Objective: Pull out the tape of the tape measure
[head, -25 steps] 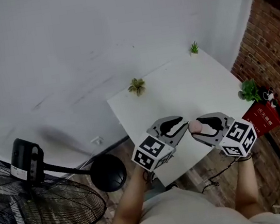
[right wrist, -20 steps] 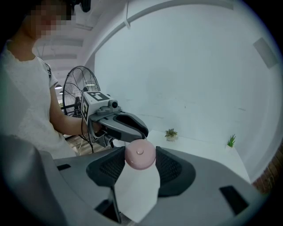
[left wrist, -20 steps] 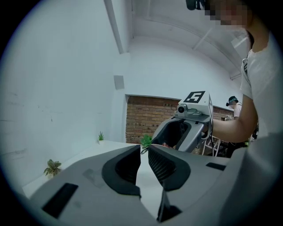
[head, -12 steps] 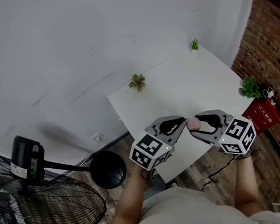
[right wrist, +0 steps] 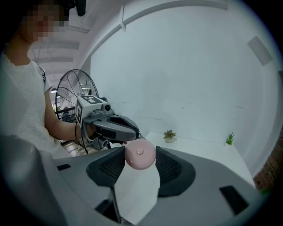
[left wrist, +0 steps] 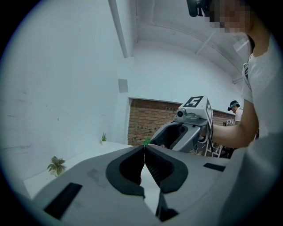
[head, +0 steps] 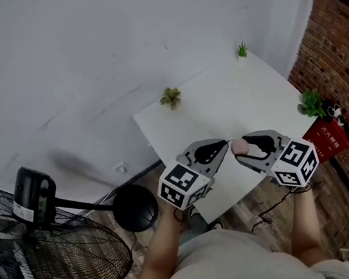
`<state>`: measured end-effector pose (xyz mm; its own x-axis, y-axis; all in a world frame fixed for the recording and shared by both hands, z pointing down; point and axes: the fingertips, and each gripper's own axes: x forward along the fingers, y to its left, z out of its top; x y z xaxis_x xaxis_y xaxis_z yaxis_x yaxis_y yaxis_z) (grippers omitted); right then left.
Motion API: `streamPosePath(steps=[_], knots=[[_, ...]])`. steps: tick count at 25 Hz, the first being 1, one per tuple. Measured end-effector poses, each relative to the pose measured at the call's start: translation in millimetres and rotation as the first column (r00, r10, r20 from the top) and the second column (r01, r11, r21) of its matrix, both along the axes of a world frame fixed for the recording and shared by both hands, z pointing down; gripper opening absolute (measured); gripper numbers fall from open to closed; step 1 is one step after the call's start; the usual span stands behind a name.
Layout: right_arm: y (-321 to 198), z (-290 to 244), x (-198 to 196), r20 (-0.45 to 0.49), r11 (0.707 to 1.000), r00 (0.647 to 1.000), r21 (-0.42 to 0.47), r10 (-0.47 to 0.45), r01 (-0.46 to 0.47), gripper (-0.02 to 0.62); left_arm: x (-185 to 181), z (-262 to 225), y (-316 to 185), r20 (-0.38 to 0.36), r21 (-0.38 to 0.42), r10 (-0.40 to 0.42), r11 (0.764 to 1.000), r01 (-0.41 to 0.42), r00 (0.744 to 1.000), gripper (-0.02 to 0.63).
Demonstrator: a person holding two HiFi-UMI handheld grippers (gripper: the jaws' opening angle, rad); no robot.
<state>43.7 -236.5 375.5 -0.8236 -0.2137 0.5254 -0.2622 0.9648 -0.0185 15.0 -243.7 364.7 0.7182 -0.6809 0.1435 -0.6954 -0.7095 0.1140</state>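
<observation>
1. The right hand-held gripper (head: 243,145) clamps the round pink tape measure (right wrist: 139,154) between its pads, above the worktop (head: 221,106).
2. The left hand-held gripper (left wrist: 144,148), its tip just beside that case, has just closed, jaws tip to tip. Whether they pinch the tape's end cannot be made out.
3. Best confirm that pinch, then draw the left straight away while the right holds steady.

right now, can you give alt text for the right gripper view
The right tool grips a round pink tape measure between its jaws. The left tool, shut, reaches to its edge over a white table with small plants.
</observation>
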Motion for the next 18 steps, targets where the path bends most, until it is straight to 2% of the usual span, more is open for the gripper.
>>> streamPosePath(steps=[4, 8, 10, 13, 18], knots=[[-8, 2, 5, -0.008, 0.998, 0.998, -0.016, 0.055, -0.055, 0.216, -8, -2, -1, -0.017, 0.006, -0.026, 1.000, 0.026, 1.000, 0.014], [-11, 0, 7, 0.024, 0.995, 0.996, -0.048, 0.084, -0.083, 0.216, -11, -4, -2, -0.029, 0.011, -0.050, 0.999, 0.050, 0.998, 0.014], [-16, 0, 9, 0.030, 0.992, 0.993, -0.061, 0.115, -0.113, 0.216, -15, -6, -5, -0.031, 0.023, -0.087, 0.996, 0.088, 0.996, 0.014], [-26, 3, 18, 0.002, 0.984, 0.986, -0.057, 0.169, -0.169, 0.215, -30, -9, -10, -0.076, 0.014, -0.153, 0.988, 0.155, 0.985, 0.013], [-29, -3, 29, 0.052, 0.978, 0.980, -0.097, 0.192, -0.187, 0.215, -53, -13, -13, -0.111, -0.003, -0.195, 0.981, 0.195, 0.975, 0.012]])
